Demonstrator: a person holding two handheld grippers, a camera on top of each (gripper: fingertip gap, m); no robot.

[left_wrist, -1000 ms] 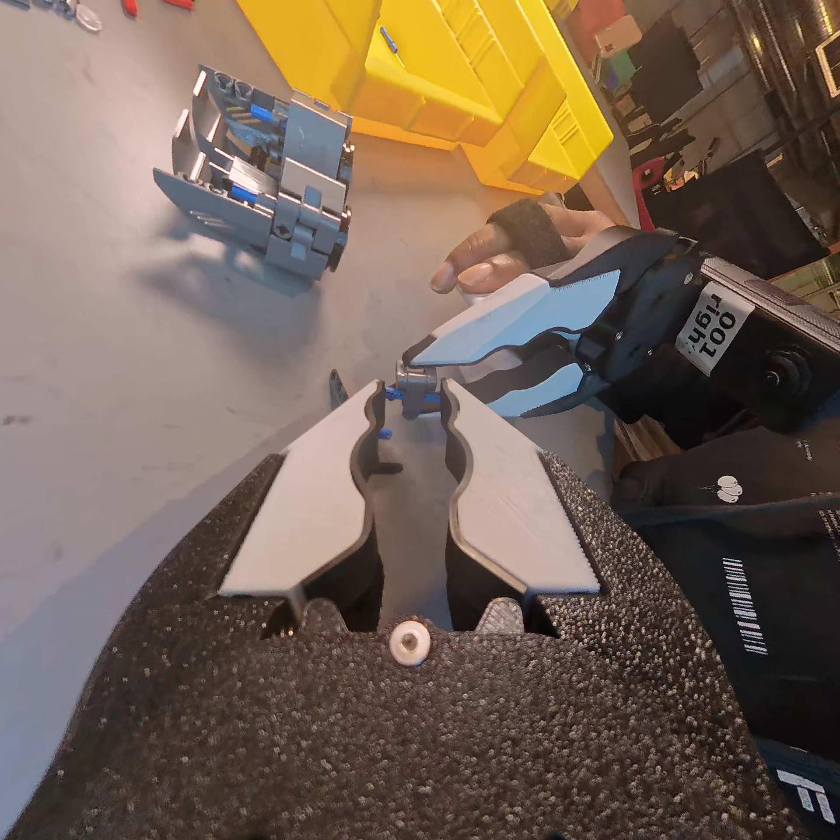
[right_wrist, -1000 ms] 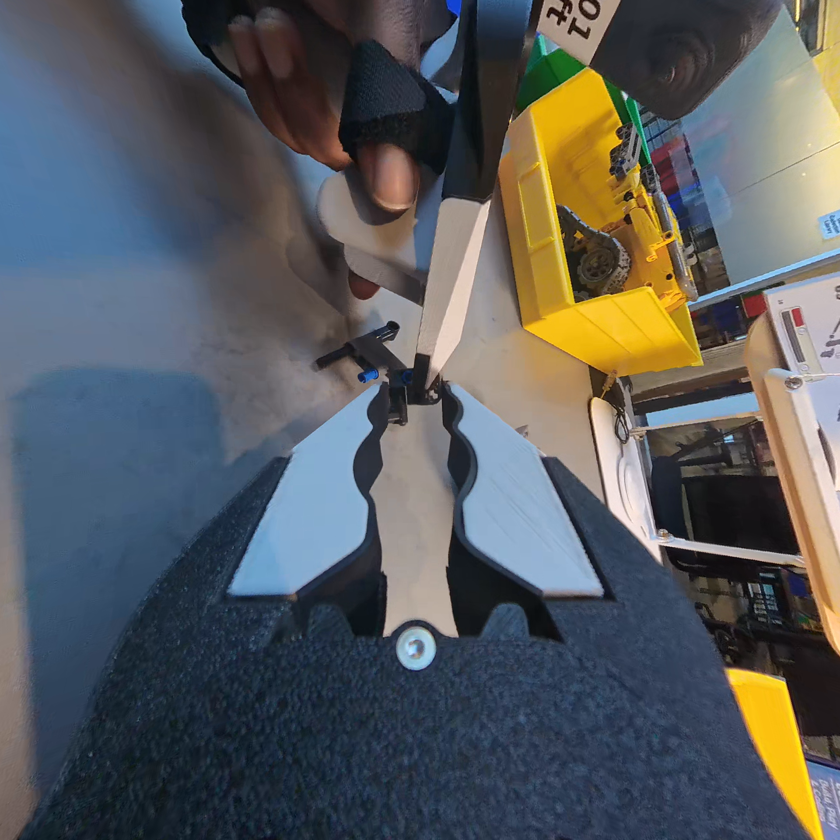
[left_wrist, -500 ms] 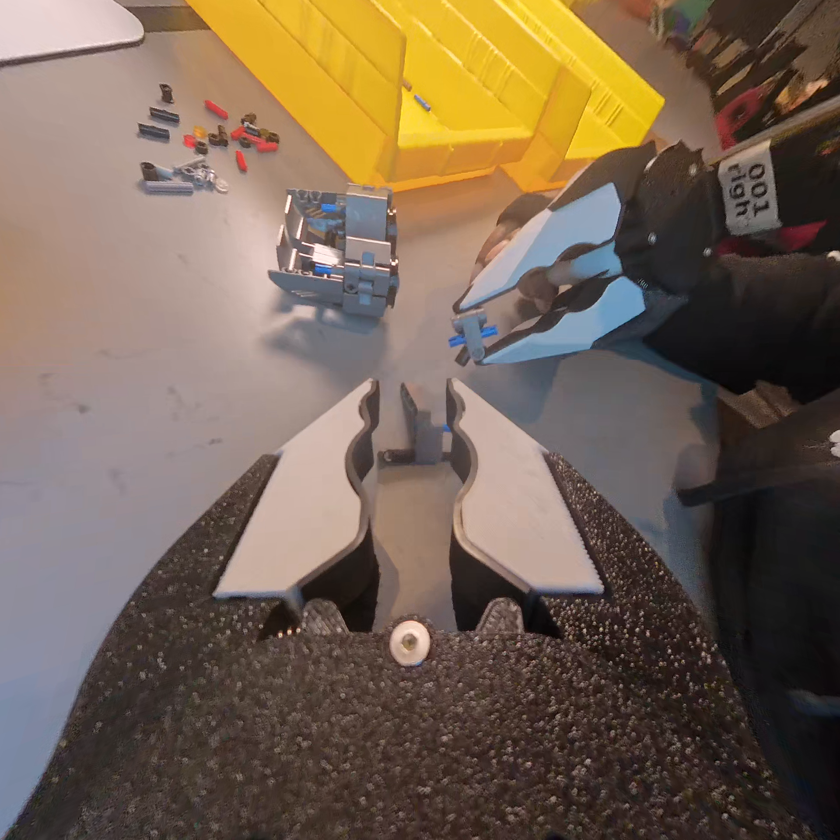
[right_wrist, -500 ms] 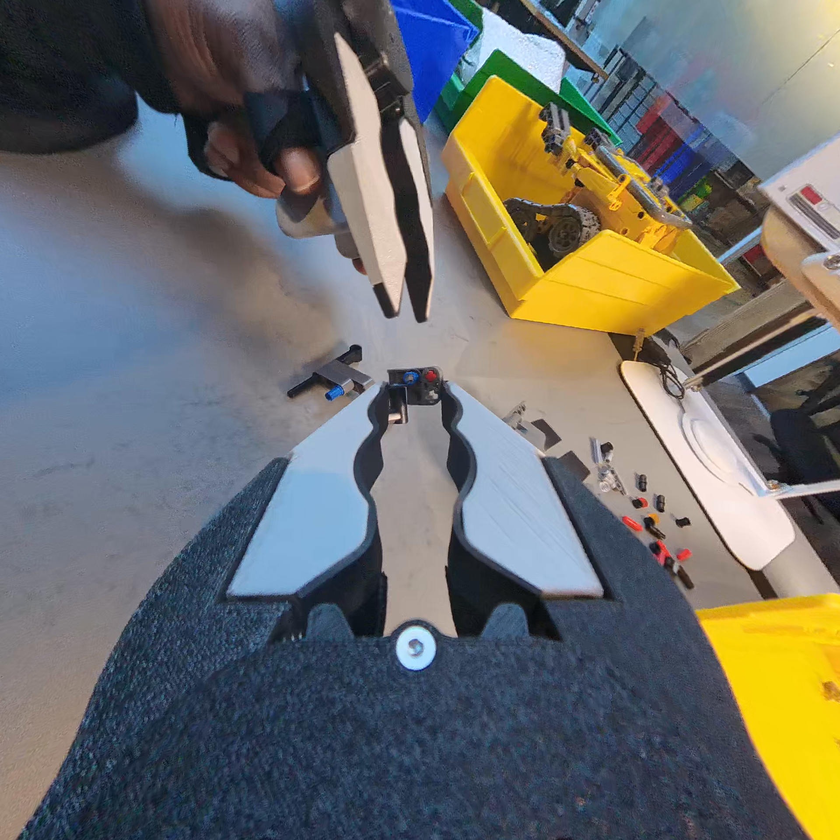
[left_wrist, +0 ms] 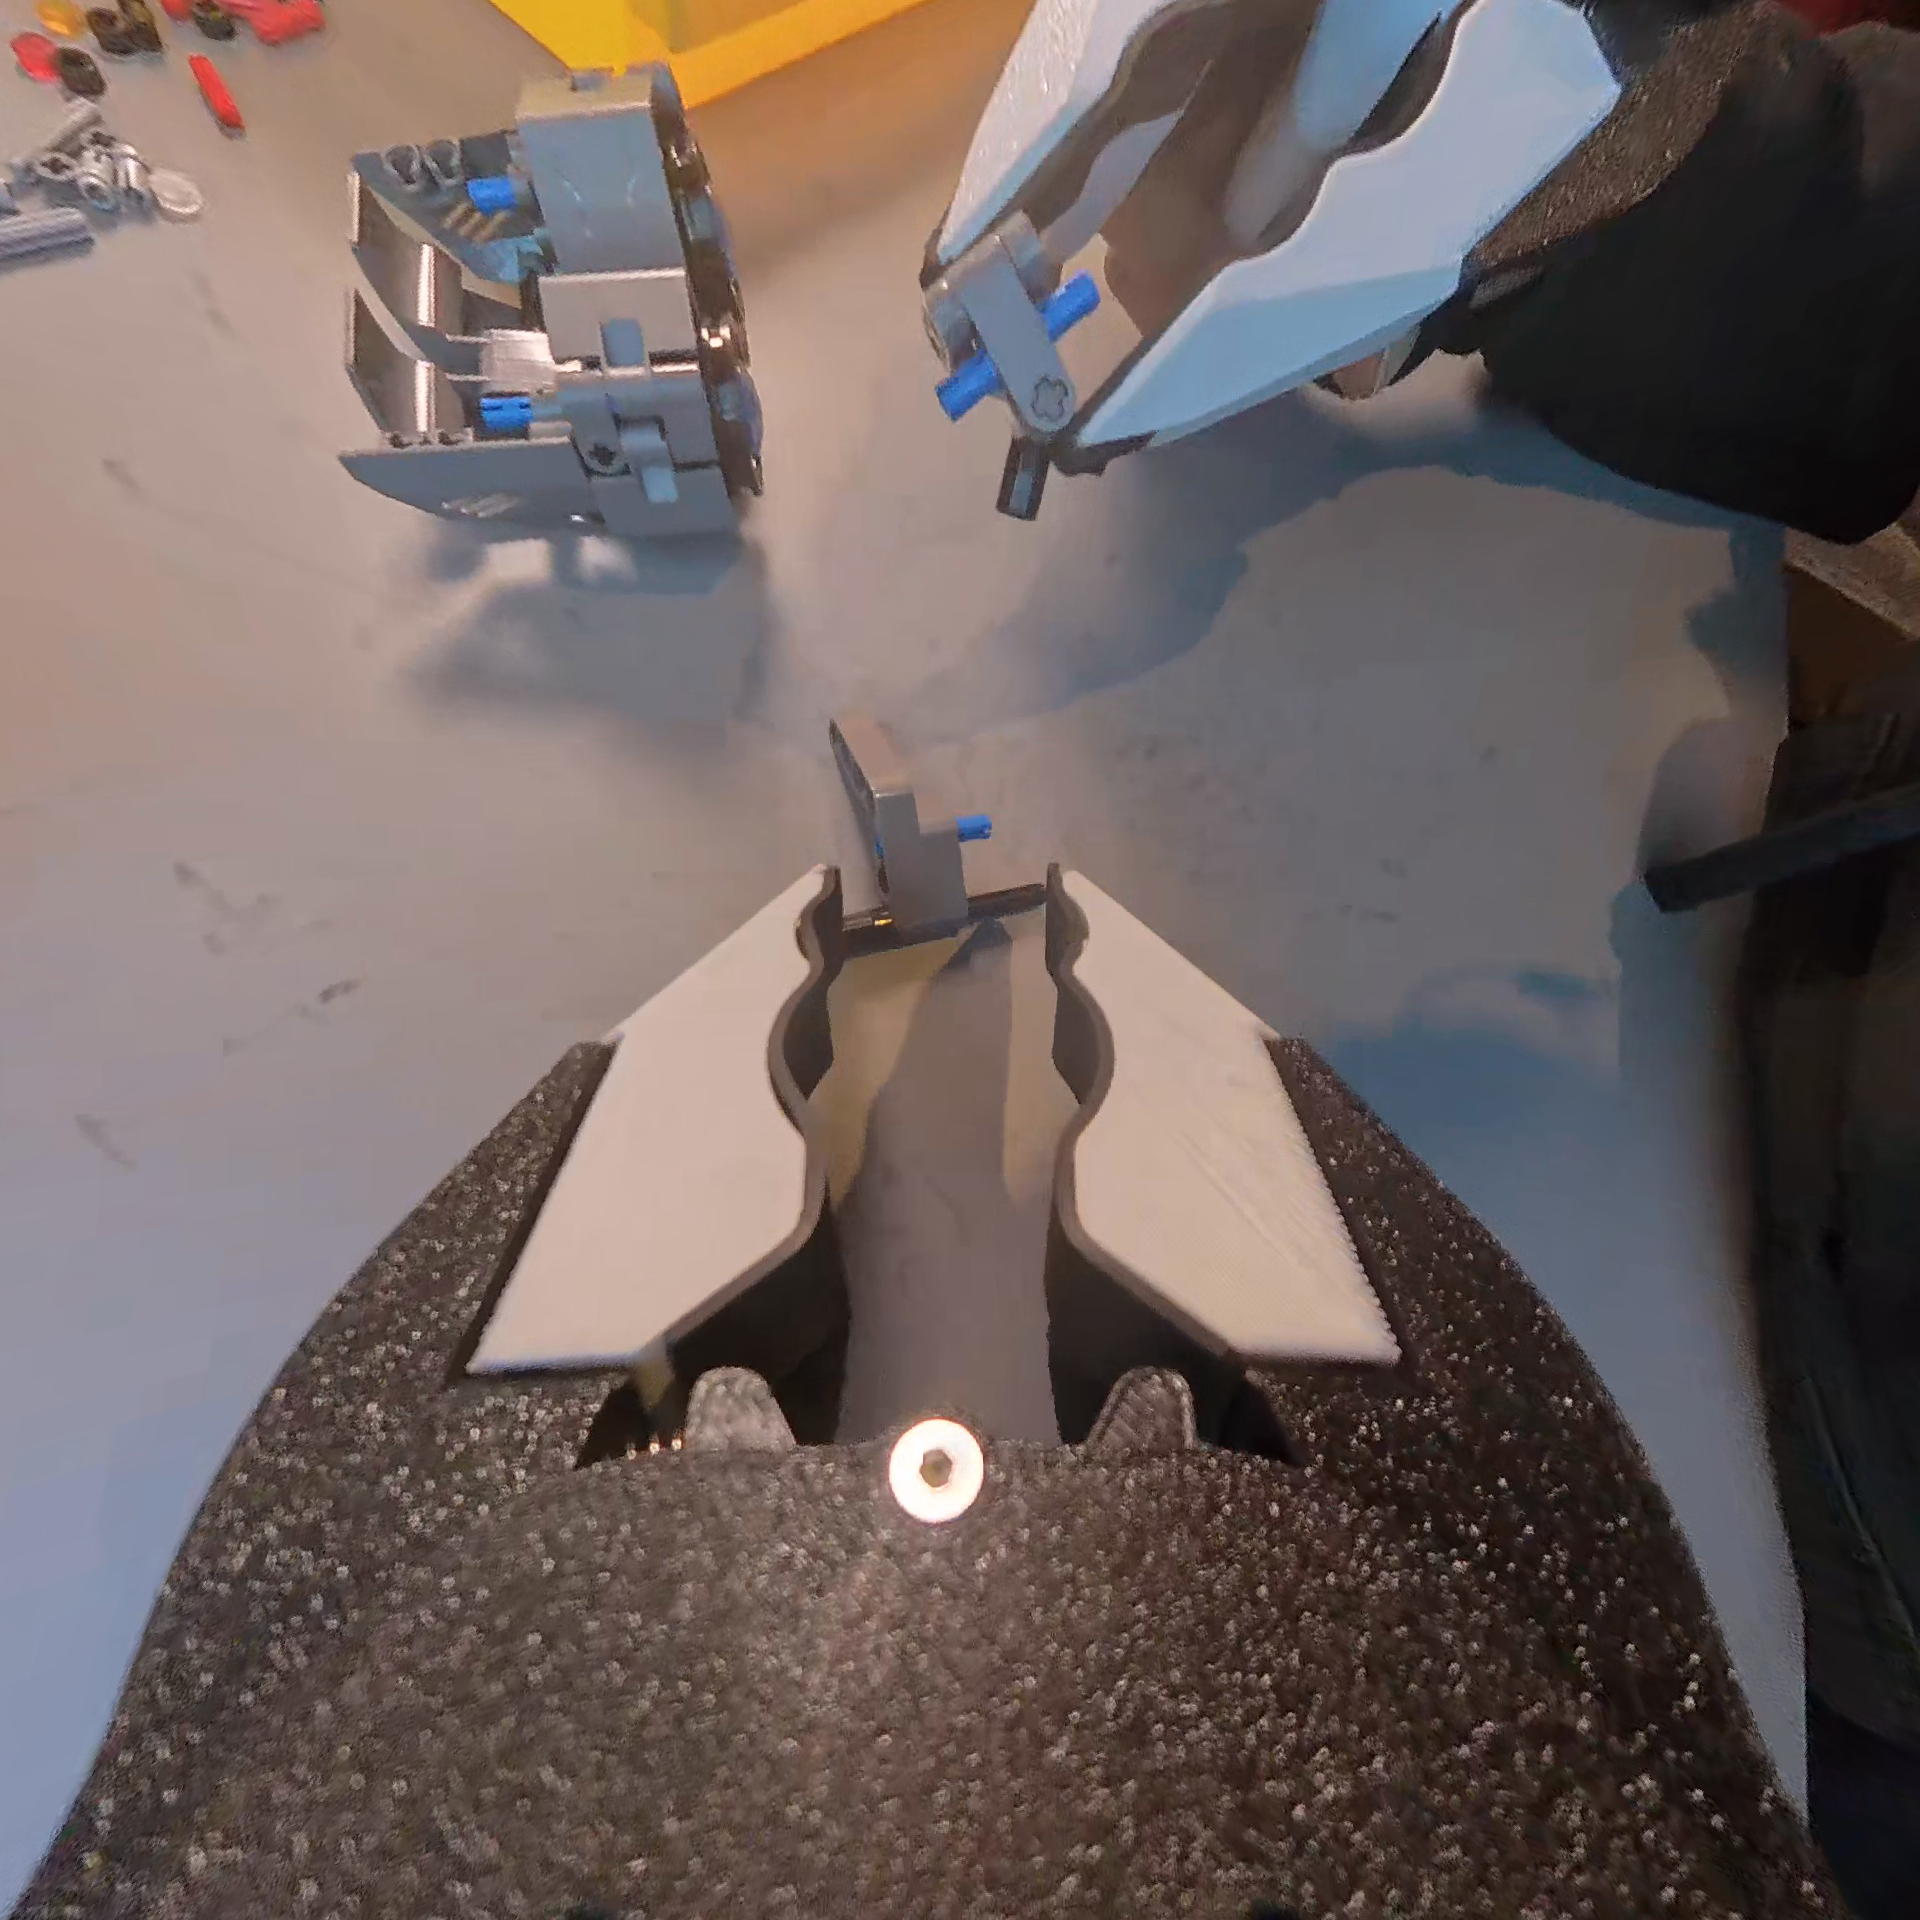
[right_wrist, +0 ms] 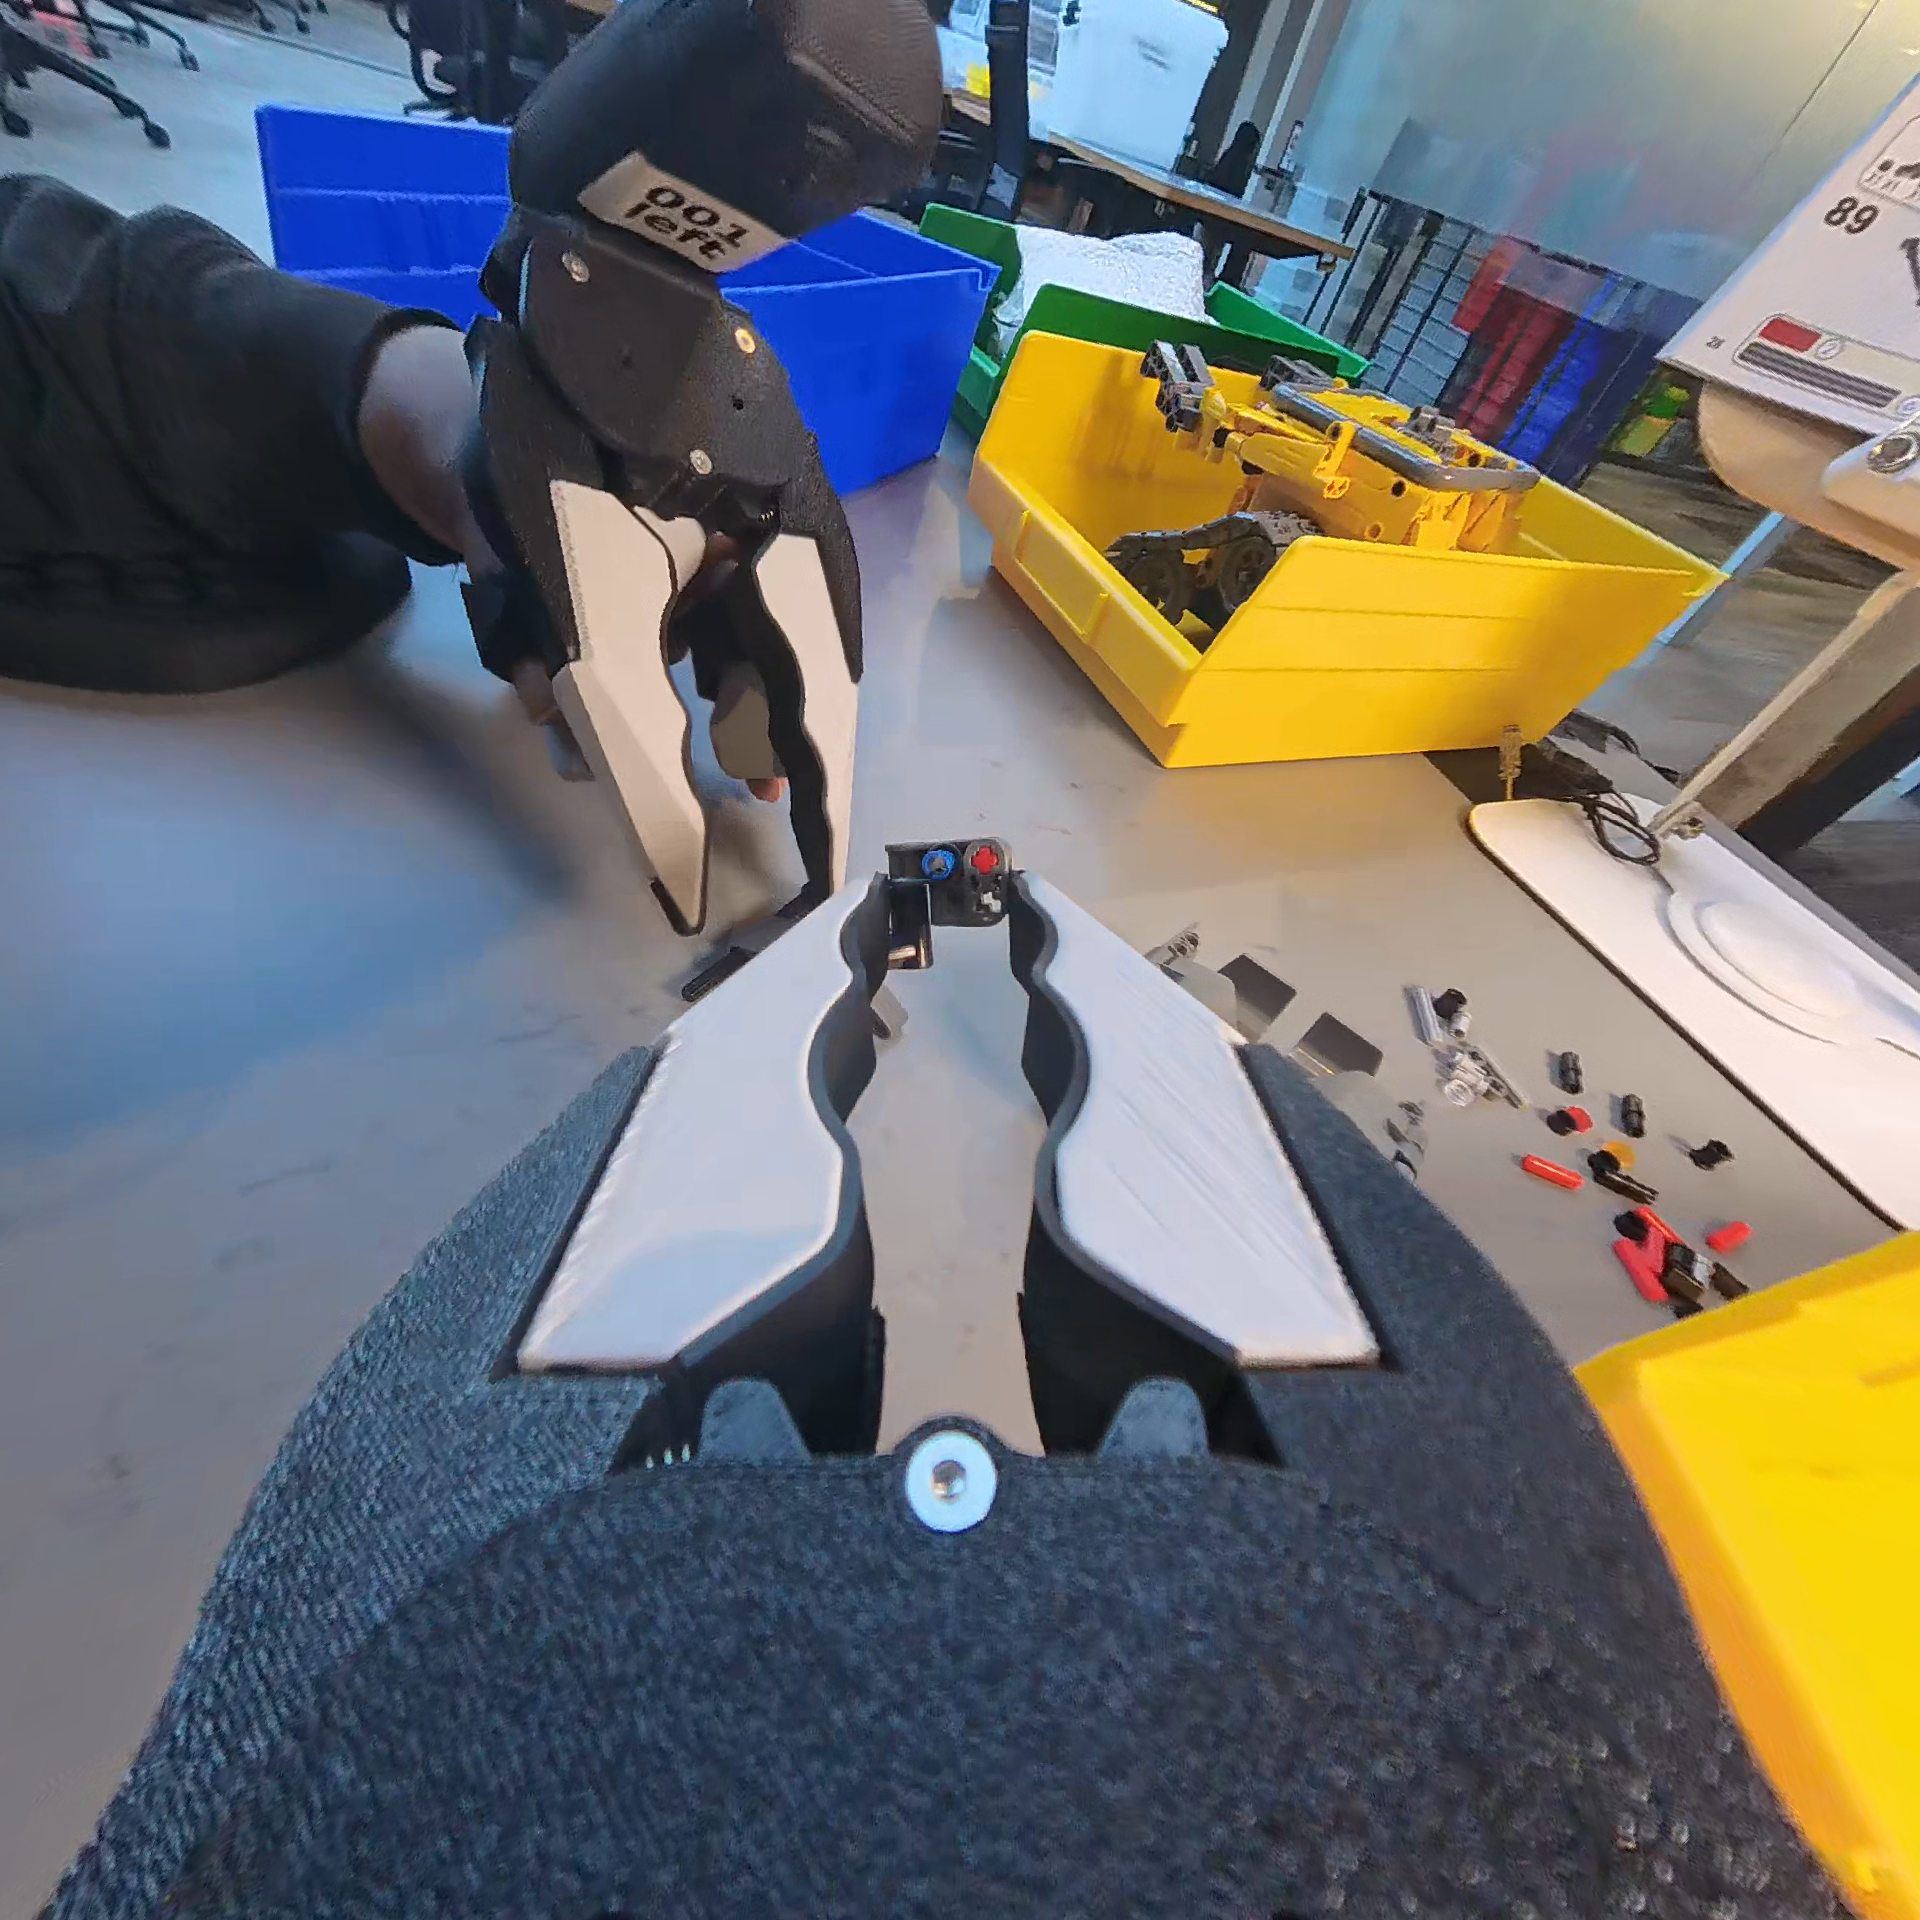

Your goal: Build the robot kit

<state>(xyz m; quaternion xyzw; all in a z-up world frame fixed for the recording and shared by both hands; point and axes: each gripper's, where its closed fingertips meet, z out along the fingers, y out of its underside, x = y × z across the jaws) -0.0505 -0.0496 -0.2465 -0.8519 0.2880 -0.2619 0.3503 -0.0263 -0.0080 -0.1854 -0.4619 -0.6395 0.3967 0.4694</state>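
My left gripper (left_wrist: 937,888) is open, tips down at the grey table (left_wrist: 312,831). Its fingertips stand on either side of a small grey piece (left_wrist: 914,852) with a black axle and a blue pin, which lies on the table. The right wrist view shows this gripper (right_wrist: 748,904) over the same piece (right_wrist: 727,961). My right gripper (right_wrist: 948,894) is shut on a small grey connector piece (right_wrist: 961,878) with blue and red pins. It holds the piece (left_wrist: 1023,322) above the table, to the right of a grey brick assembly (left_wrist: 551,322).
A yellow bin (right_wrist: 1340,665) holds a yellow tracked model. A blue bin (right_wrist: 873,343) and a green bin (right_wrist: 1091,312) stand behind it. Small red and black parts (right_wrist: 1621,1174) lie loose near a white pad (right_wrist: 1766,987). Another yellow bin (right_wrist: 1787,1507) is at the near right.
The two grippers were tip to tip and have parted. My left gripper went down to the grey piece on the table and opened wider. My right gripper drew back, still holding its piece.
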